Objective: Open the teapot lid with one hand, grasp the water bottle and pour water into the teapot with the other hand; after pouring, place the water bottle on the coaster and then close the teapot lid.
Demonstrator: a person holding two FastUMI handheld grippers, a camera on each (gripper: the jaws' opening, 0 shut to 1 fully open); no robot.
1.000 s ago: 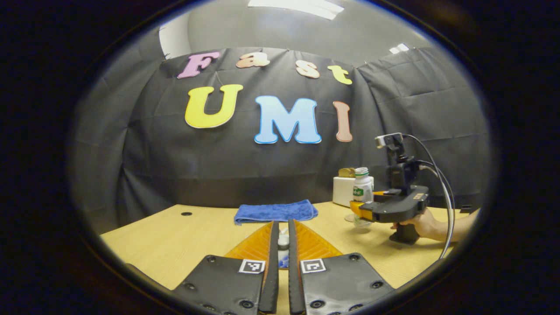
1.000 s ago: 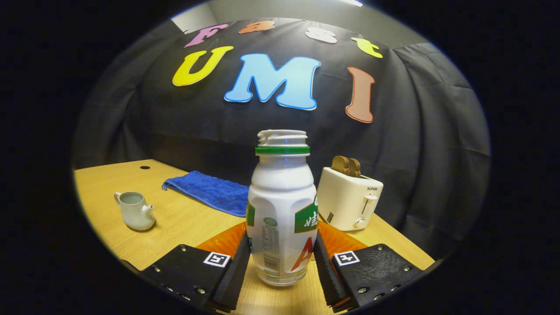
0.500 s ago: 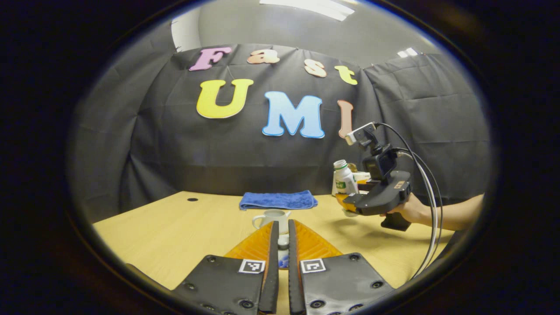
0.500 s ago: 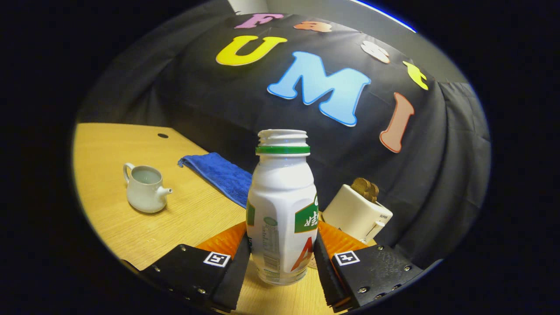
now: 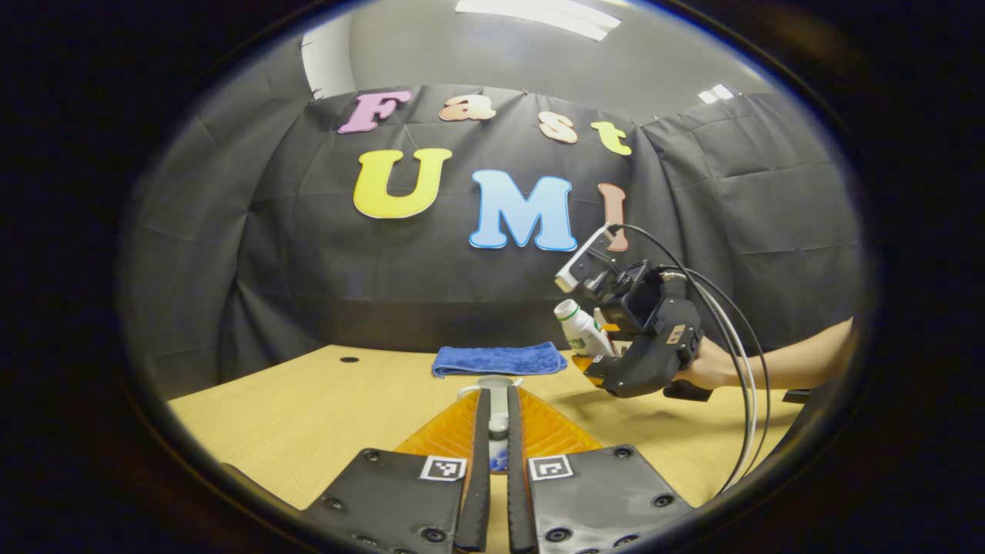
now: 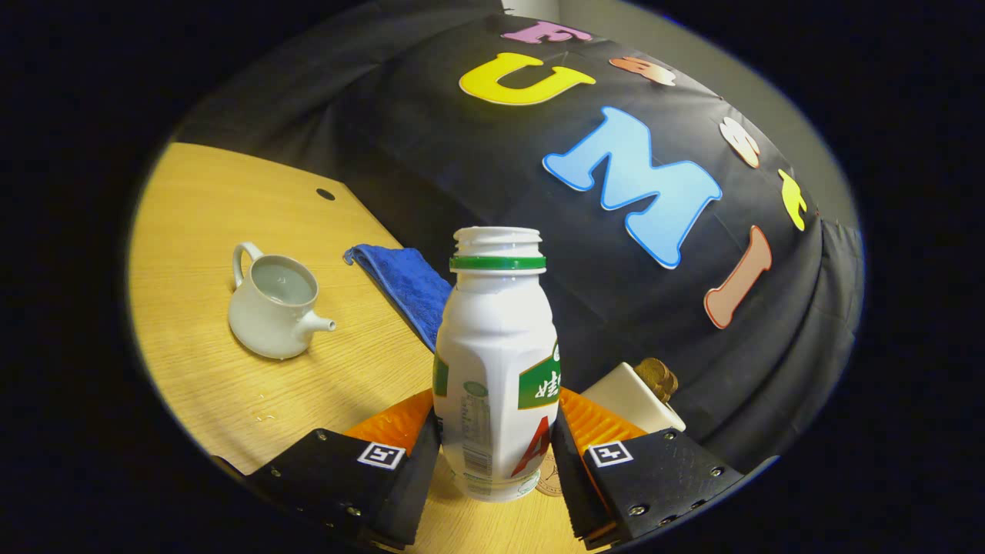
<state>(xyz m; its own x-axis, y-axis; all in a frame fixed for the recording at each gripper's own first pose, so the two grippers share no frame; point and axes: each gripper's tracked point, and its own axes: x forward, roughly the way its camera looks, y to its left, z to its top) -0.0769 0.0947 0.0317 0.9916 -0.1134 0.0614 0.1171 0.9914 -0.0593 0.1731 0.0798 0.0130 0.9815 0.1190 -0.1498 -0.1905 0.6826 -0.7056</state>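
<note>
Now right gripper [image 6: 496, 462] clamped on water bottle [image 6: 496, 362], tipped further toward teapot [image 6: 275, 308] at ten o'clock than a second ago: pour about to begin. Left gripper [image 5: 492, 462] pinches lid knob [image 5: 498, 422], lid held off; teapot mouth open.

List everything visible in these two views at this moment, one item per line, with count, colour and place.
teapot: one, white, lid off, standing on the table to the left of the bottle
teapot lid: one, pale, pinched between the left gripper's jaws
water bottle: one, white with a green neck ring, uncapped, tilted in the right gripper
towel: one, blue, at the table's far edge
toaster: one, white, brown slices in its slots, behind the bottle
table: one, light wood
left gripper: one, jaws shut on the lid
right gripper: one, jaws clamping the bottle
hand: one, holding the right gripper
</note>
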